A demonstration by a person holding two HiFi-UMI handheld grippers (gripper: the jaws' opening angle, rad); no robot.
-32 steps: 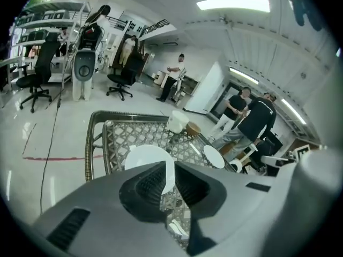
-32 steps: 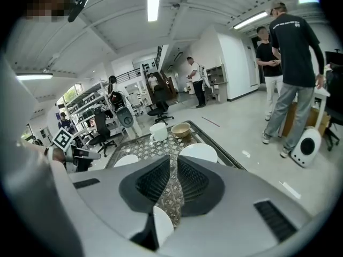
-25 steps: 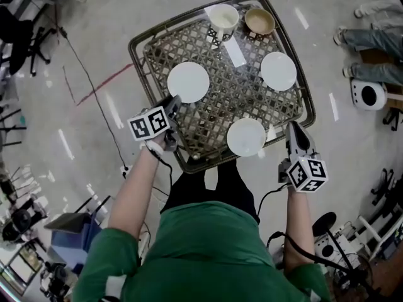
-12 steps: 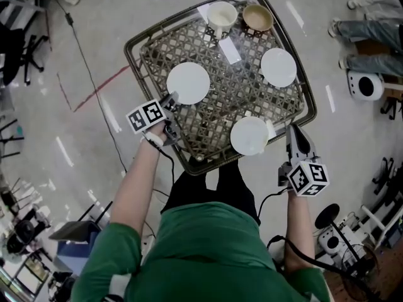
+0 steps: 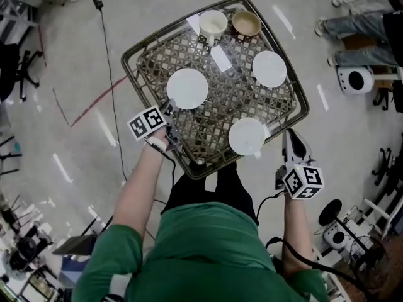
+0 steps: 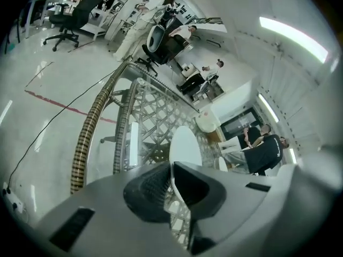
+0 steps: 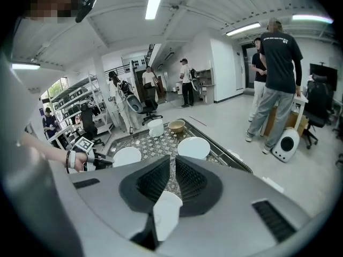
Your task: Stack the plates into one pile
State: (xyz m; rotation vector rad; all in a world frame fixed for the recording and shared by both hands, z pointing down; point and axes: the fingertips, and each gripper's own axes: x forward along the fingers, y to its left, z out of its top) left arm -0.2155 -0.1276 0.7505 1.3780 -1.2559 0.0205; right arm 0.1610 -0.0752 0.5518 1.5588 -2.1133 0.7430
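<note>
You're holding the left hand-held gripper [image 5: 169,109] at the near-left edge of the left plate [image 5: 187,88]; in the left gripper view its jaws are pinching down to a thin slit with that plate's near rim between them, so it's gripping the left plate. The plate is lying flat on the lattice desk [image 5: 220,99], left of centre. You're keeping the right hand-held gripper [image 5: 289,136] at the desk's near-right edge, just beside the front plate [image 5: 247,136] but not touching it; in the right gripper view its jaws are sitting almost together with nothing clamped, and the front plate is showing through the gap below them. The right plate [image 5: 269,68] is sitting flat toward the far-right side, well apart from the other two, so all three plates are lying separately. A white cup [image 5: 213,22] and a brown bowl [image 5: 246,23] are standing side by side at the far corner, with a white card [image 5: 220,57] lying just in front of the cup.
</note>
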